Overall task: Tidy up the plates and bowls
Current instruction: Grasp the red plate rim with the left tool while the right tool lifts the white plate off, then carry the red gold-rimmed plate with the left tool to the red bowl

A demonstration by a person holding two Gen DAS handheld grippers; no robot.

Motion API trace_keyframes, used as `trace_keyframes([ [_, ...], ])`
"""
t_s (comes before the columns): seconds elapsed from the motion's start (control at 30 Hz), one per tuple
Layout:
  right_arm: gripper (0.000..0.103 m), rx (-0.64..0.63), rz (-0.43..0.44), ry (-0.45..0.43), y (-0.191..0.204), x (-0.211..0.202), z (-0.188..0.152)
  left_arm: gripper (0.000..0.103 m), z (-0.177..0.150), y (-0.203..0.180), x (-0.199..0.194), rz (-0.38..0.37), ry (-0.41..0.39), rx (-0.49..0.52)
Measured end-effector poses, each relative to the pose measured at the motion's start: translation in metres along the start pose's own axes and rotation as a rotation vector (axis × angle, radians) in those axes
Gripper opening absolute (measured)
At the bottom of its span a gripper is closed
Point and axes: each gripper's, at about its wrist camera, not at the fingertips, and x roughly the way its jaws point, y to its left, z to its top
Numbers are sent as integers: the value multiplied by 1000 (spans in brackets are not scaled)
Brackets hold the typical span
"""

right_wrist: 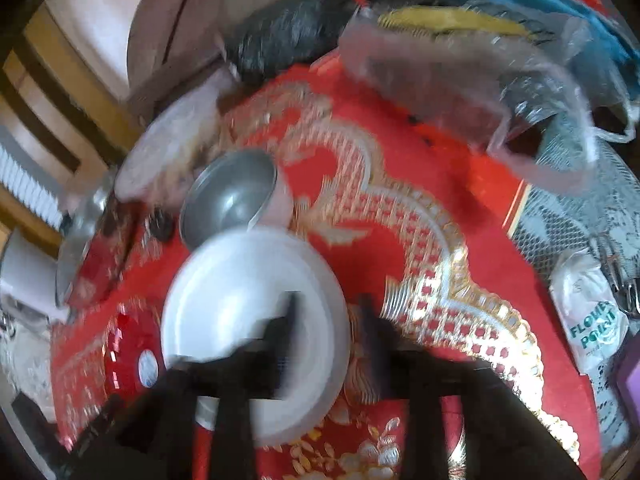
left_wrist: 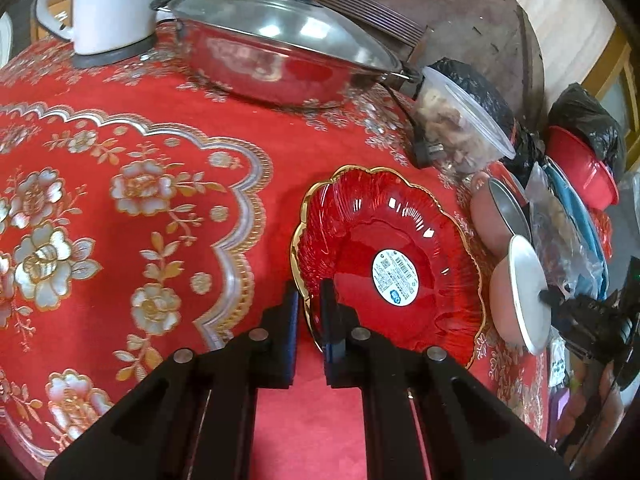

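Red plate (left_wrist: 390,264) clamped at near-left rim by left gripper (left_wrist: 311,320); white bowl (right_wrist: 256,332) at right gripper (right_wrist: 326,340).

Lies flat on red tablecloth (left_wrist: 160,120), extending far and right from the left fingers, one finger outside the gold rim, one inside, closed to rim thickness. Just right of plate: white bowl, pink outside, with grey bowl (left_wrist: 506,206) beyond it on the far side. In blurred right view, white bowl rim sits between the parted right fingers, one finger inside; firm grip cannot be told. Steel pot (left_wrist: 280,60) farther off.
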Motion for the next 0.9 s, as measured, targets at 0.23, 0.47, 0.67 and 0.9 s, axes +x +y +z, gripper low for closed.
trace_keyframes([
  [0.23,78,-203,208,-162,67,-34,-18,7,-3,15,-7,-13,21,-5],
  [0.47,73,-322,296,76,122,29,-58,7,-6,31,-16,-13,21,-1],
  [0.67,60,-239,398,126,111,36,-53,7,-4,31,-15,-6,15,5],
  [0.9,62,-218,477,52,115,5,-46,7,-3,34,-15,-24,25,-8],
])
